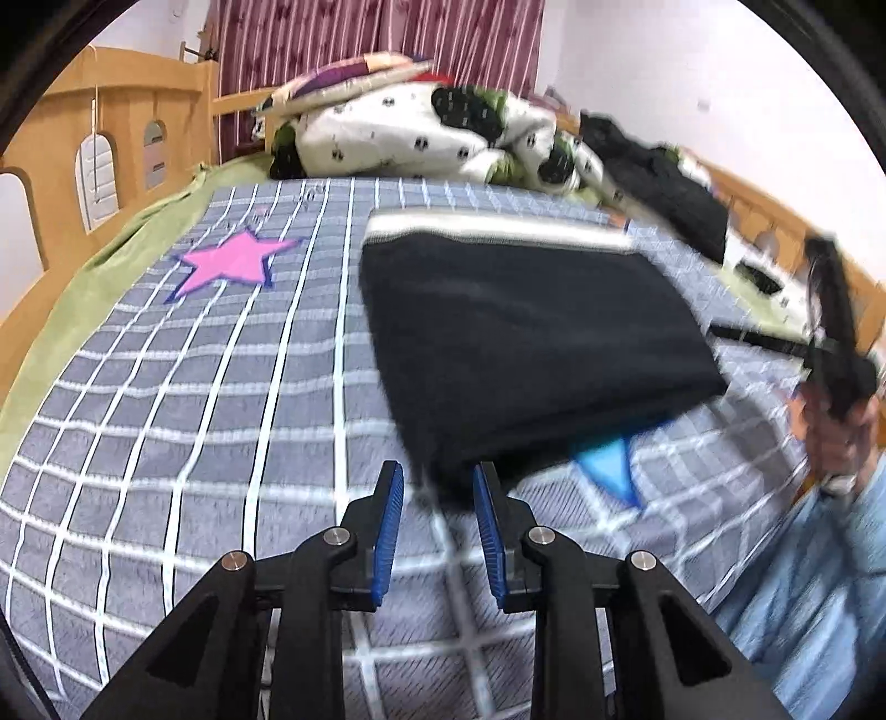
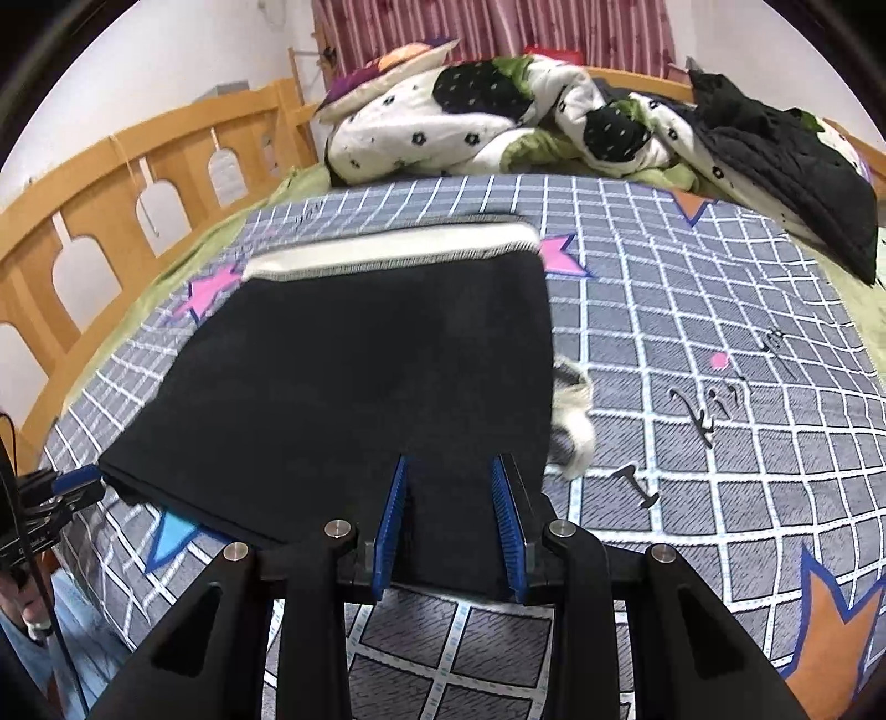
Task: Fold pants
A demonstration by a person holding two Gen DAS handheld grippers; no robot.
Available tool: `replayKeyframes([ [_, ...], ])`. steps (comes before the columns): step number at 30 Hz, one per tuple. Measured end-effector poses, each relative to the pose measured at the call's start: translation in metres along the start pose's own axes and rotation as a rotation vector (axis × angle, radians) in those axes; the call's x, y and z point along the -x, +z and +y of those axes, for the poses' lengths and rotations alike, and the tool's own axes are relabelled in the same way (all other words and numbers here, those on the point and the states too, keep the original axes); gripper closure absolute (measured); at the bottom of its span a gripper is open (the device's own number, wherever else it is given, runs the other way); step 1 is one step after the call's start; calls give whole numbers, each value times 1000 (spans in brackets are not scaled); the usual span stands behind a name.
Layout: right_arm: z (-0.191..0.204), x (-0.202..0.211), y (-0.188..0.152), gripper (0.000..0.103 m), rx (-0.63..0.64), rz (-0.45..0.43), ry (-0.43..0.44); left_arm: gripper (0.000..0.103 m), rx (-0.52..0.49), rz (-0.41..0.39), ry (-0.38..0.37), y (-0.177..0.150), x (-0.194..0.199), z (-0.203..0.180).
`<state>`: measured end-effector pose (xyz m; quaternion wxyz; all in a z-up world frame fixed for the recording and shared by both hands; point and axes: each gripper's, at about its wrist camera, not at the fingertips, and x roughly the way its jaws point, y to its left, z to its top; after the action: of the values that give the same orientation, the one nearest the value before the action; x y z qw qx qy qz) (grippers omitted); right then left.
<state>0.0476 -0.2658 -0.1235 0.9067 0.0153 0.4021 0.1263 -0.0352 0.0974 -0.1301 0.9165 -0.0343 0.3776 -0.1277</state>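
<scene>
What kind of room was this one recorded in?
Most likely a bedroom: a wooden bed frame, a grid-patterned bedspread under the black pants, and a rumpled quilt before maroon curtains.

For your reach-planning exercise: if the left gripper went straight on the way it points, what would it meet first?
Most likely the near corner of the folded black pants, which lies just ahead of the left gripper; blur makes the depth uncertain.

Even, fairly bright indoor light is recorded, with no glare and only soft shadows. Marked motion blur is noted in the left wrist view. Strong fisheye bending and dark corner vignetting are observed in both.
</scene>
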Motion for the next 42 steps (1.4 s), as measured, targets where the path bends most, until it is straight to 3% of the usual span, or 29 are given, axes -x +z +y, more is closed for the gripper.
replayKeyframes([
  [5, -2, -12, -2, 71, 1, 30, -19, 78, 38, -22, -33, 31, -20, -10],
  [9, 0, -25, -12, 68, 48, 77, -95, 78, 24, 66, 19, 20, -56, -22],
  [11, -2, -31, -17, 68, 36, 119, -101, 77, -9, 17, 45, 10, -51, -28],
  [16, -10, -28, -18, 68, 14, 130, -64, 75, 57, 64, 29, 13, -40, -21],
  [19, -11, -21, -13, 68, 18, 139, -54, 75, 69, 91, 78, 16, -27, -20],
  [24, -11, 10, 7, 68, -12, 38, -56, 75, 21, 94, 150, 29, -3, -23],
  [30, -10, 31, 26, 68, -88, -44, -31, 75, 25, 58, 166, 65, 31, -18],
  [34, 3, 36, 46, 68, -117, -4, -58, 51, 47, -4, 169, 85, 42, -13],
  [36, 17, 46, 61, 68, -103, -29, -47, 50, 64, -32, 147, 93, 37, -11],
  [39, 36, 54, 84, 58, -49, -158, -50, 50, 82, -17, 127, 111, 11, -12],
  [42, 32, 35, 98, 58, -89, -156, -39, 50, 70, -26, 127, 135, -22, -17],
])
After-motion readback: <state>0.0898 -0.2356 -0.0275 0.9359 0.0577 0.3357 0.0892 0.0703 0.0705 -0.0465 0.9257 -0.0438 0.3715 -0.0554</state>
